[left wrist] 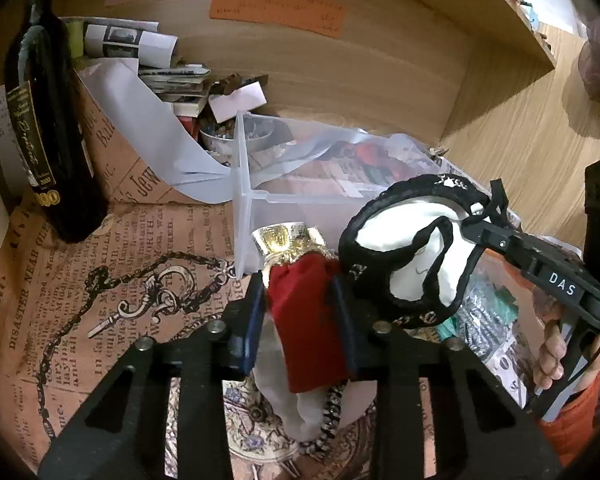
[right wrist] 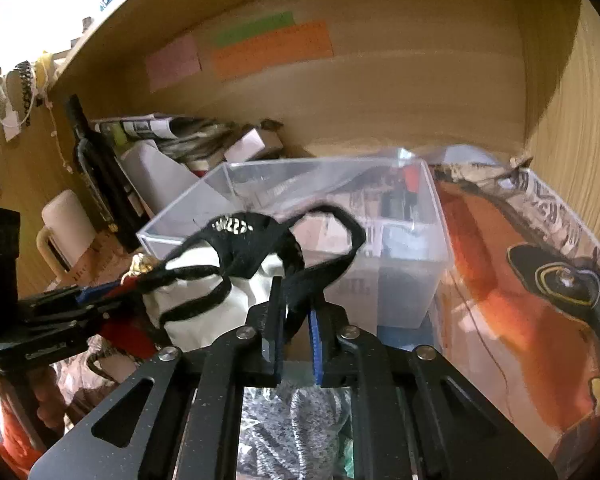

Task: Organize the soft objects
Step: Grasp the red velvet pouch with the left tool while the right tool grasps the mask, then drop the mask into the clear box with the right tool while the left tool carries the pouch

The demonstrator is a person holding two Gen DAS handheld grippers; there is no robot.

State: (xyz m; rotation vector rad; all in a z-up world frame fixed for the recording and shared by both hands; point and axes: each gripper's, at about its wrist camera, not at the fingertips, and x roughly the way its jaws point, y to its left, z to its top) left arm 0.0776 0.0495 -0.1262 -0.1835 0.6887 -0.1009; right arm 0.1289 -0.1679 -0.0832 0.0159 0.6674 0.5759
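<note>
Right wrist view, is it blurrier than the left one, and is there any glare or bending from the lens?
Right wrist view: motion-smeared, the orange note unreadable, window glare top left. Left wrist view: sharper, the wine bottle label legible. Both views: fisheye bows the wooden shelf, corners black.

Between my left fingers [left wrist: 342,320] sits a deep red pouch [left wrist: 304,320] with a gold top, and my right ones pinch a white mask [left wrist: 412,264] edged in black lace. Below lies tan paper [left wrist: 80,280] printed with old black newsprint, beside a dark bottle [left wrist: 48,140].
</note>
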